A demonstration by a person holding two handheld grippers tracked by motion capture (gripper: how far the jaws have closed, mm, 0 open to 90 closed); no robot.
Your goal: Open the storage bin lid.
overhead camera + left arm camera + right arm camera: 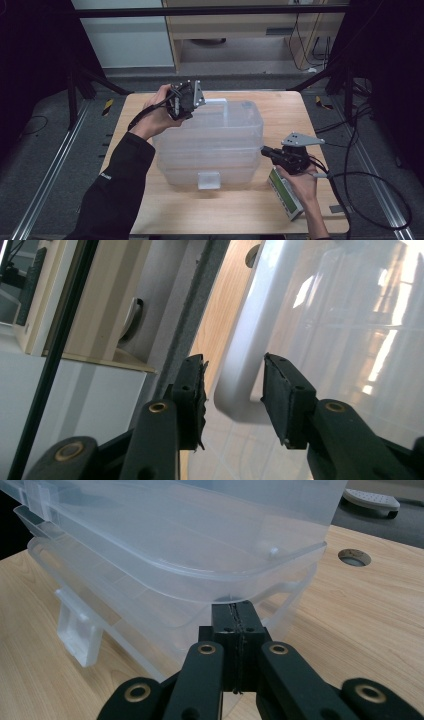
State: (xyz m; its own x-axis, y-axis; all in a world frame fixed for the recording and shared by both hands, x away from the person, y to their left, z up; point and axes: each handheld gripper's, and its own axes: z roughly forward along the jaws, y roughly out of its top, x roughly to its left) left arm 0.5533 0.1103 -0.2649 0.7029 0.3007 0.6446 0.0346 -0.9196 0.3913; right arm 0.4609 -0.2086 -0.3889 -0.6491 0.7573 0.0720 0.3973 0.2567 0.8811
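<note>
A stack of clear plastic bins stands in the middle of the wooden table. My left gripper is at the stack's far left corner. In the left gripper view its jaws stand open on either side of the white handle, and narrow gaps show beside the pads. My right gripper is at the stack's right side. It is shut with nothing between the pads, and its tips sit just under the rim of the upper bin.
A green and white box lies on the table under the right hand. A clear latch hangs at the stack's near side. A cable hole is in the tabletop beyond the bins. Cables trail off the table's right edge.
</note>
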